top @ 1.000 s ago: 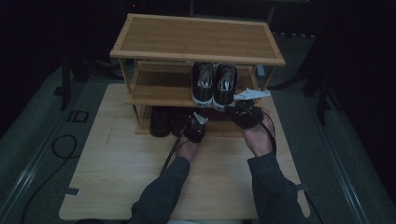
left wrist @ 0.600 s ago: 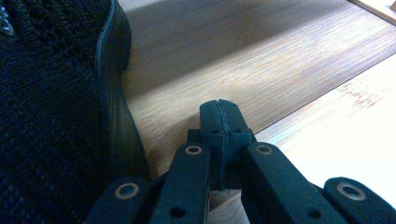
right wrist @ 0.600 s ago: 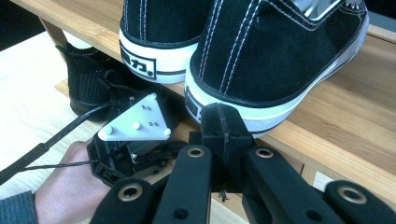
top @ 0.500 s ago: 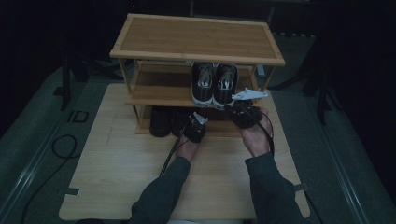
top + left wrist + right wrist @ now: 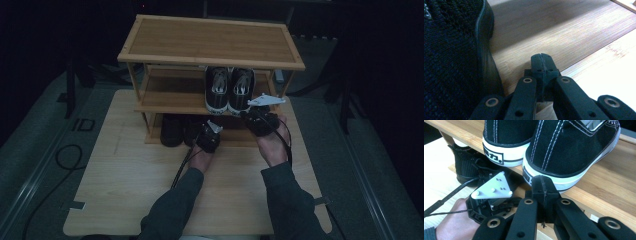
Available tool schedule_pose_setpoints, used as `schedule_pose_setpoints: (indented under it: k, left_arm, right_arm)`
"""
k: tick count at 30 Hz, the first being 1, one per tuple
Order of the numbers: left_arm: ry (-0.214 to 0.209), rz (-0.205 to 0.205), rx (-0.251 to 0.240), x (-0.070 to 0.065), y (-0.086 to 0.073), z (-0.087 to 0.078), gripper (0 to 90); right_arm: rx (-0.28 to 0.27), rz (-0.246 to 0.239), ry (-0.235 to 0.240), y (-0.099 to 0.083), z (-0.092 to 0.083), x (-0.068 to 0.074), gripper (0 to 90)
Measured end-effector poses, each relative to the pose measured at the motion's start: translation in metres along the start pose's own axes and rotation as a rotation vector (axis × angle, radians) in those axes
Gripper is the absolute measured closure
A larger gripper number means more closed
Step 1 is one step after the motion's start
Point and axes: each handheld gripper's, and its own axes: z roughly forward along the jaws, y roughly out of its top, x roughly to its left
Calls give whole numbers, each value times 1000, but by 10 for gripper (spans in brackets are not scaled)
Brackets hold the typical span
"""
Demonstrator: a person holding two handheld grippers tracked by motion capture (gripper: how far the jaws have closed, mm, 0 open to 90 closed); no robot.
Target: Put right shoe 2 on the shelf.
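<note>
At the centre of the high view, a wooden shoe rack [image 5: 210, 45] is seen standing on a pale wooden table [image 5: 125, 190]. A pair of black canvas sneakers [image 5: 230, 90] with white soles is placed on the middle shelf, heels toward the person. Below, at the left of the bottom shelf, a pair of black knit shoes [image 5: 175, 131] is set.

The left gripper [image 5: 209, 135] is held at the front edge of the bottom shelf, just right of the knit shoes; in the left gripper view its jaws are seen pressed fully together on nothing [image 5: 541, 63], with the black knit shoe [image 5: 451, 62] close at the left of the frame. The right gripper [image 5: 260, 120] is held just under the heels of the sneakers; in the right gripper view its jaws are likewise closed and empty [image 5: 542, 186], tips close to the white heel of the nearer sneaker [image 5: 566, 155].

Several risks are judged likely. With the jaws closed, no shoe can be gripped until they are opened. A sneaker could be nudged deeper onto the shelf by a closed tip. A trailing cable could be snagged on the rack's edge. The two grippers, held near each other, could be knocked together.
</note>
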Motion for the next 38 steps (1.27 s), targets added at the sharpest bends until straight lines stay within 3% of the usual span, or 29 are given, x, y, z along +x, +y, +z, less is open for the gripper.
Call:
schedule_pose_setpoints:
  k: [4,7,15,24,31,38]
  left_arm:
    - [-1,2,1,0,0,0,900]
    - [-2,1,0,0,0,0,900]
    - [-10,5,0,0,0,0,900]
    - [-10,11,4,0,0,0,900]
    - [-9,11,3,0,0,0,900]
    - [-8,14,4,0,0,0,900]
  right_arm:
    - [-11,9,19,-4,1,-3,900]
    - [-21,4,-5,-5,-1,-2,900]
    - [-25,23,-13,-15,-16,-13,891]
    - [44,107,-13,-51,-7,-34,859]
    - [102,148,2,-77,5,-37,847]
    - [132,167,12,-90,12,-40,845]
